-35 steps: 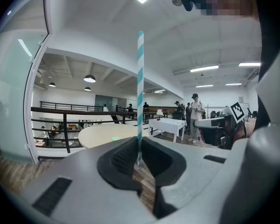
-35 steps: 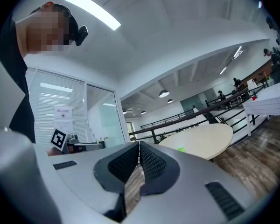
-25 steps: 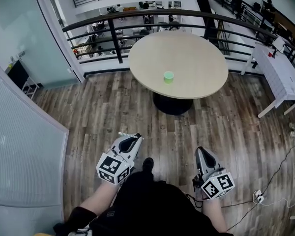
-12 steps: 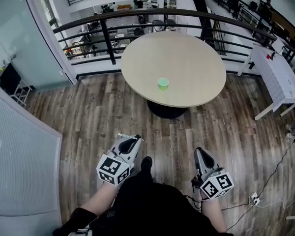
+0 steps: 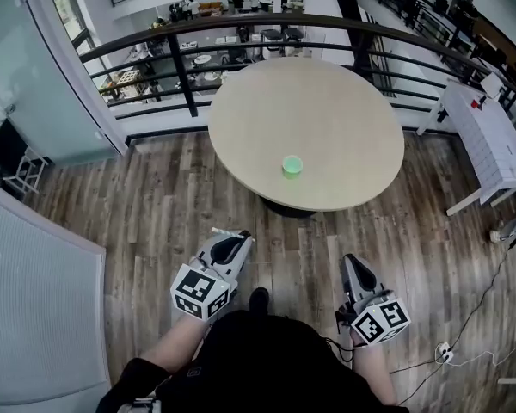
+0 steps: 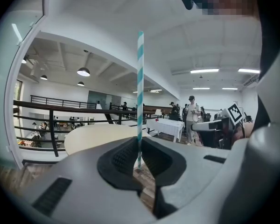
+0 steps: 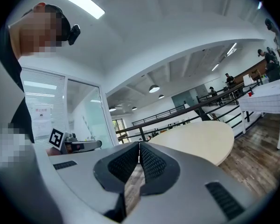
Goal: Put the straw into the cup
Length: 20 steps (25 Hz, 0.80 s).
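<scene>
we see a round table on plank floor by a black railing. the left wall seems glazed.

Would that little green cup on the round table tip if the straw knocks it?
Possibly. The green cup looks small, so probably light. Nothing on the table braces it, so it may slide. The straw stands straight in the left tool, so seems stiff enough to push.

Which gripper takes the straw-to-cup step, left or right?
Left. The left gripper is shut on the straw; the right gripper is shut, empty. The cup sits on the table ahead.
</scene>
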Each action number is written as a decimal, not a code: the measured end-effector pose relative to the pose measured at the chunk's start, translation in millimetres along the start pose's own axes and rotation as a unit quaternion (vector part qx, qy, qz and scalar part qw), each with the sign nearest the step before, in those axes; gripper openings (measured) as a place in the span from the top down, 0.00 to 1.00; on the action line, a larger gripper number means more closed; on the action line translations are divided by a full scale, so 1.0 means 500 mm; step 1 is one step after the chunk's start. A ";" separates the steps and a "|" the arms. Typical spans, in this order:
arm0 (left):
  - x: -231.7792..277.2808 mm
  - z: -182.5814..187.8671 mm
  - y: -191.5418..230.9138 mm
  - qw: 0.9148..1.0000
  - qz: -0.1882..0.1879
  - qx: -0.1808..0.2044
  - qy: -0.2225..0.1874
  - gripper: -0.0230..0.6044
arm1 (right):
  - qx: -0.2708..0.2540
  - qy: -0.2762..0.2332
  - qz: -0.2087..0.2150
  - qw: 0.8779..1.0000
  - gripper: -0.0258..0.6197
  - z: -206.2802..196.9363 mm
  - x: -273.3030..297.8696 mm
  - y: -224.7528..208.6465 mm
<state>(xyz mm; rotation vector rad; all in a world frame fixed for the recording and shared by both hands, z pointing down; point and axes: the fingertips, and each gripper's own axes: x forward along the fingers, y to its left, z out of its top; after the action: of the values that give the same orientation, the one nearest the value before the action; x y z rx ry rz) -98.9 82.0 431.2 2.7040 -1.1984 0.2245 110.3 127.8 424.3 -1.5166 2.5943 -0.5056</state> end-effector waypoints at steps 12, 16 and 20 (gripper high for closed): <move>0.074 0.005 0.163 1.000 -0.013 -0.017 -0.004 0.92 | 0.004 0.023 -0.011 1.000 0.92 0.004 0.176 -0.001; 0.112 0.009 0.184 0.999 -0.016 -0.032 0.006 0.92 | 0.016 0.033 -0.020 0.999 0.92 0.020 0.211 -0.036; 0.157 0.007 0.198 0.999 -0.015 -0.032 0.018 0.92 | 0.018 0.041 -0.012 0.999 0.92 0.021 0.245 -0.069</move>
<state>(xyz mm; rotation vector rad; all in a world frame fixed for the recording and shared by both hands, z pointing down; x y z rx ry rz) -120.2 -40.7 454.1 2.6493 -1.1358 0.2249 80.2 4.3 436.0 -1.5501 2.6141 -0.6269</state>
